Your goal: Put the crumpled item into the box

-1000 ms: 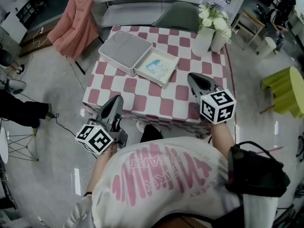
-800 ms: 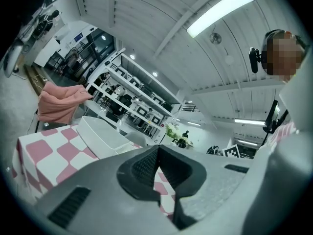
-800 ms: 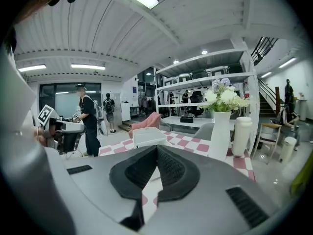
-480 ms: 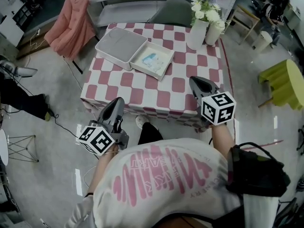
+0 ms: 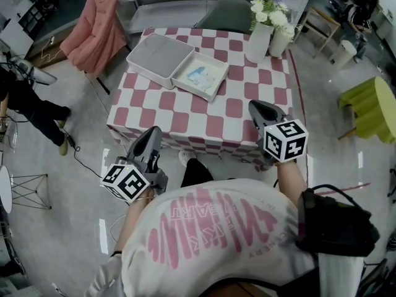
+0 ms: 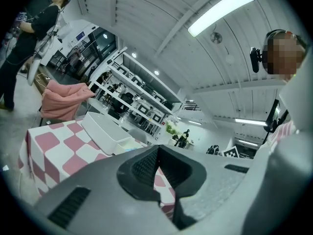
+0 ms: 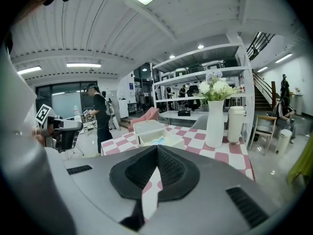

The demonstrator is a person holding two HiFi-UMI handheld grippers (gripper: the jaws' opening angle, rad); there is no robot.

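A white box (image 5: 208,75) lies open on the pink-and-white checkered table (image 5: 185,119), its lid (image 5: 159,59) flat beside it on the left. A light blue crumpled item (image 5: 199,76) rests inside the box. My left gripper (image 5: 153,132) hangs shut and empty below the table's near left edge. My right gripper (image 5: 256,105) is shut and empty over the near right corner. In the left gripper view the jaws (image 6: 157,148) meet, with the box (image 6: 105,131) beyond them. The right gripper view shows the closed jaws (image 7: 157,148), the box (image 7: 155,132) and the item (image 7: 157,141).
A white vase of flowers (image 5: 258,39) and a white canister (image 5: 280,41) stand at the table's far right. A pink cloth (image 5: 96,30) drapes a chair at far left, a green chair (image 5: 230,16) sits behind, a yellow-green stool (image 5: 371,110) at right. A person (image 5: 31,104) stands left.
Both grippers stay shut and hardly move. The head view has shifted slightly against the table. The person at the left has walked further up the floor.
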